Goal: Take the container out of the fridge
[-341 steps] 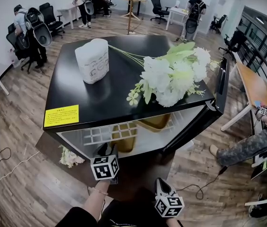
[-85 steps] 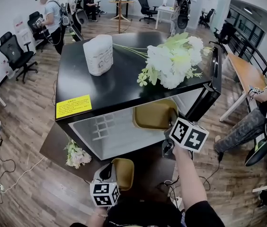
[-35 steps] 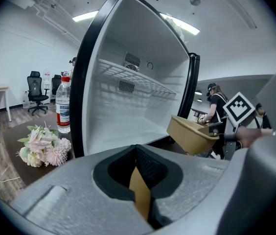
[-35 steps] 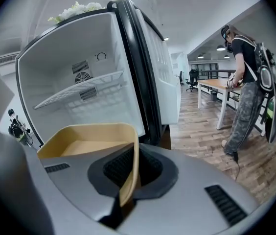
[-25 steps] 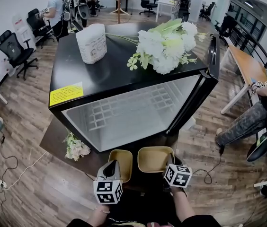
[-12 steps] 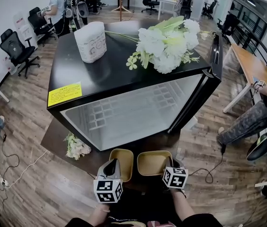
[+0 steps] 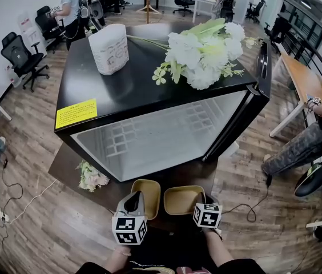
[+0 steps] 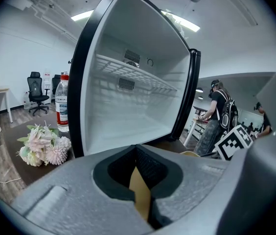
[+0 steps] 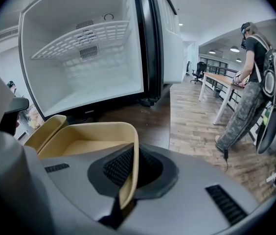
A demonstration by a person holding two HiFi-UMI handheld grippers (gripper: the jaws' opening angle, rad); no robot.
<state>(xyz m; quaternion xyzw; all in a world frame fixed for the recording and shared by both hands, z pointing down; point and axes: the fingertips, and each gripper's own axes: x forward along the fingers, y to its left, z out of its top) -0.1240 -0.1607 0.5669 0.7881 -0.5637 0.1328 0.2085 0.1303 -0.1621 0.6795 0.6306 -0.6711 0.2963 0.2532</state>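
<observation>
The black fridge stands open, and its white inside with a wire shelf holds nothing. Two tan containers hang side by side in front of it, low over the dark mat. My left gripper is shut on the rim of the left container; that tan wall shows pinched between the pads. My right gripper is shut on the rim of the right container, whose wall sits in the jaws. The left container shows beside it.
On the fridge top lie white artificial flowers and a white pack of paper rolls. The door swings out to the right. A flower bunch and a bottle sit at the left of the mat. People, desks and chairs stand around.
Both containers were inside the fridge at first, and the right gripper drew the second one out. Over the last second the right container has sunk slightly toward me, next to the left one.
</observation>
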